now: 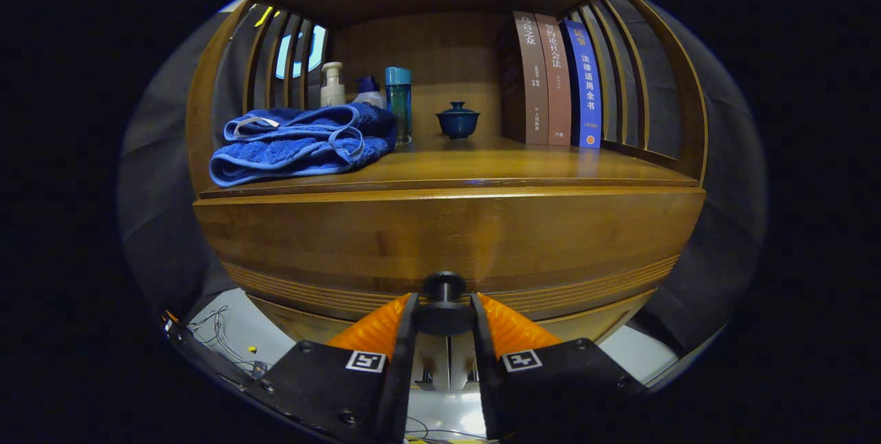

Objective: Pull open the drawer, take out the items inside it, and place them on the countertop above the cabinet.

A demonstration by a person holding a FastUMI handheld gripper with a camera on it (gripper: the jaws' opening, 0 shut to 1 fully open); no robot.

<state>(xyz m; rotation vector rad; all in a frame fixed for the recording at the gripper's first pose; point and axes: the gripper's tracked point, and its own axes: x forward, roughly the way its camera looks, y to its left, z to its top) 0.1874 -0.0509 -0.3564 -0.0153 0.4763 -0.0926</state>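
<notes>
Gripper (444,316) fingers clamped on round dark drawer knob (444,303) of wooden cabinet drawer front (447,237) (still closed), positioned for straight pull; folded blue towel (303,144) crowds countertop (482,165).

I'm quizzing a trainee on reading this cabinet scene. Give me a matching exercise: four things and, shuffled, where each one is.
Things:
1. drawer knob
2. blue towel
3. lidded blue cup
4. books

Places:
A. upright against the slatted side of the countertop
B. between the gripper fingers, which are closed on it
C. folded at the countertop's other end, before the bottles
D. alone mid-countertop, between the teal-capped bottle and the books

Pairs: 1-B, 2-C, 3-D, 4-A
</notes>
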